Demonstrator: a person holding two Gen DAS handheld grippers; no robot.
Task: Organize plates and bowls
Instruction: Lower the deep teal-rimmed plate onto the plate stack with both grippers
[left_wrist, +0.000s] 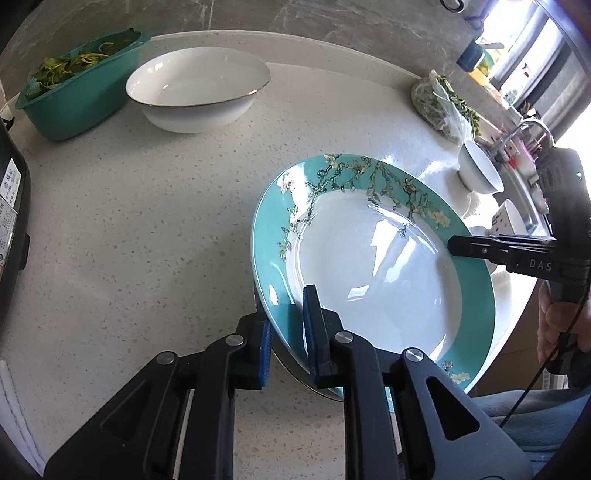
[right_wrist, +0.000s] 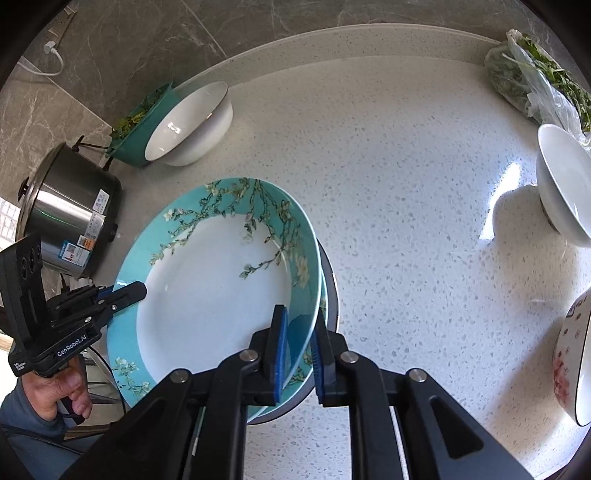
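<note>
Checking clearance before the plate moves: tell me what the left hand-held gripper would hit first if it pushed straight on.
The left hand-held gripper is shut on the turquoise plate's rim, so that comes first; beyond it, probably the speckled countertop, though depth is unclear.

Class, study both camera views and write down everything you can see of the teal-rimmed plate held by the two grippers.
The teal-rimmed plate is round, glossy and ceramic-looking, with a white well and a broad teal rim painted with blossoming branches. It is empty and tilted. The left gripper and right gripper each clamp its rim at opposite edges. A second, similar plate shows just beneath it, over the speckled countertop.
</note>
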